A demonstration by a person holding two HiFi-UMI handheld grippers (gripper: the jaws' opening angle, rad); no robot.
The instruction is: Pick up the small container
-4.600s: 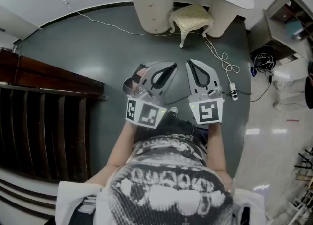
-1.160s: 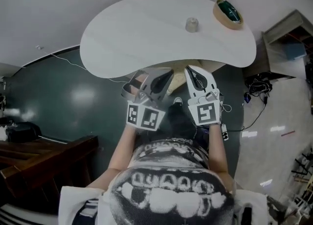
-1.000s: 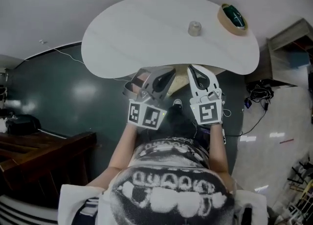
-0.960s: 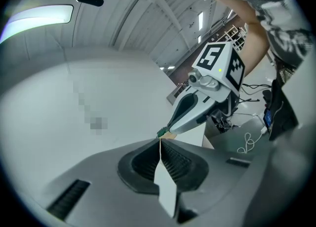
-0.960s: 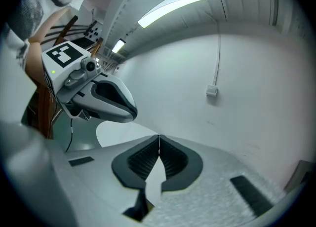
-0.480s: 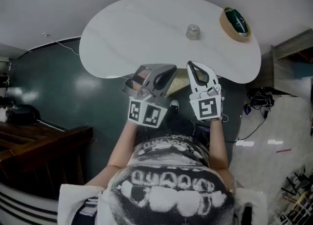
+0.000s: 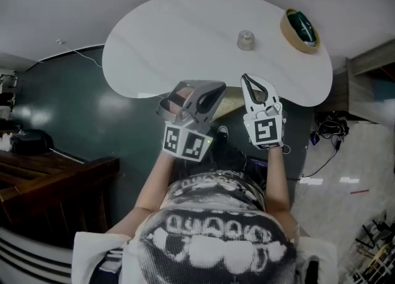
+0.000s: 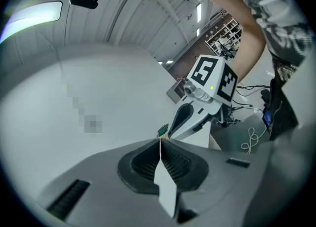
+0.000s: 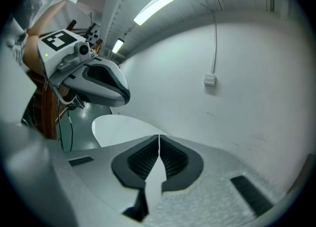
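The small container (image 7: pixel 246 39), a pale, see-through little jar, stands toward the back right of the white kidney-shaped table (image 7: pixel 166 42). My left gripper (image 7: pixel 213 88) hangs at the table's near edge, rolled on its side, jaws shut with nothing between them (image 8: pixel 159 140). To its right, my right gripper (image 7: pixel 249 78) reaches just over that edge, below the container and apart from it, also shut and empty (image 9: pixel 158 137). Each gripper view shows the other gripper: the right gripper (image 8: pixel 197 107) and the left gripper (image 9: pixel 101 83). The container shows in neither gripper view.
A tan ring with a green inside (image 7: pixel 300 28) lies at the table's far right end. Dark wooden furniture (image 7: pixel 43 178) stands on the green floor at left. Cables (image 7: pixel 327 131) lie on the floor to the right. A white wall rises behind the table (image 9: pixel 222 73).
The person has walked up to the table, which now fills the upper part of the head view. Both grippers have moved forward to its near edge, the right one furthest. Both stayed shut.
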